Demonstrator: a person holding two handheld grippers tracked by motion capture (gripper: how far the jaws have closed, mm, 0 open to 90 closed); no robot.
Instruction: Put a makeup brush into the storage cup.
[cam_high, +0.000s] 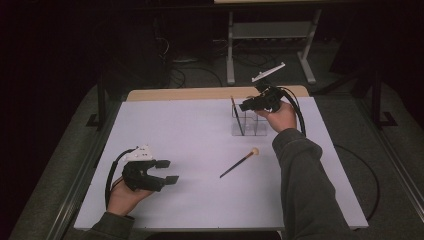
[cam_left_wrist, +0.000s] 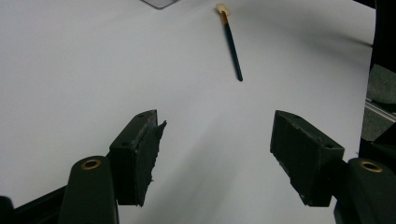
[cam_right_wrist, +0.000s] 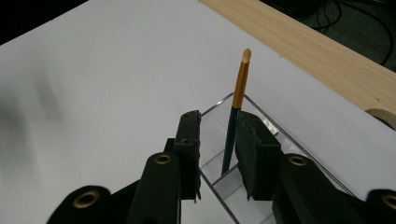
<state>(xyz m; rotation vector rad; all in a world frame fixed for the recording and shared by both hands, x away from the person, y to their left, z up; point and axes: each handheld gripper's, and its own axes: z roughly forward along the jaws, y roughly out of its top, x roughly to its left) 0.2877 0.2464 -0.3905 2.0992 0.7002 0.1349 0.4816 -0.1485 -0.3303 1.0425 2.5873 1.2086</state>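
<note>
In the right gripper view the clear holder (cam_right_wrist: 261, 140) runs off the bottom edge behind the jaws, and its glassy walls are hard to trace. The right gripper (cam_right_wrist: 218, 144) has its jaws slightly parted around the upright brush (cam_right_wrist: 237, 100) — a gap shows on either side, so it is released, not clamped. That brush — dark handle, gold ferrule, pale tip — stands in the holder, while the left gripper (cam_left_wrist: 215, 149) gapes wide and empty near the second brush (cam_left_wrist: 232, 44) lying flat on the white table (cam_high: 175, 130).
</note>
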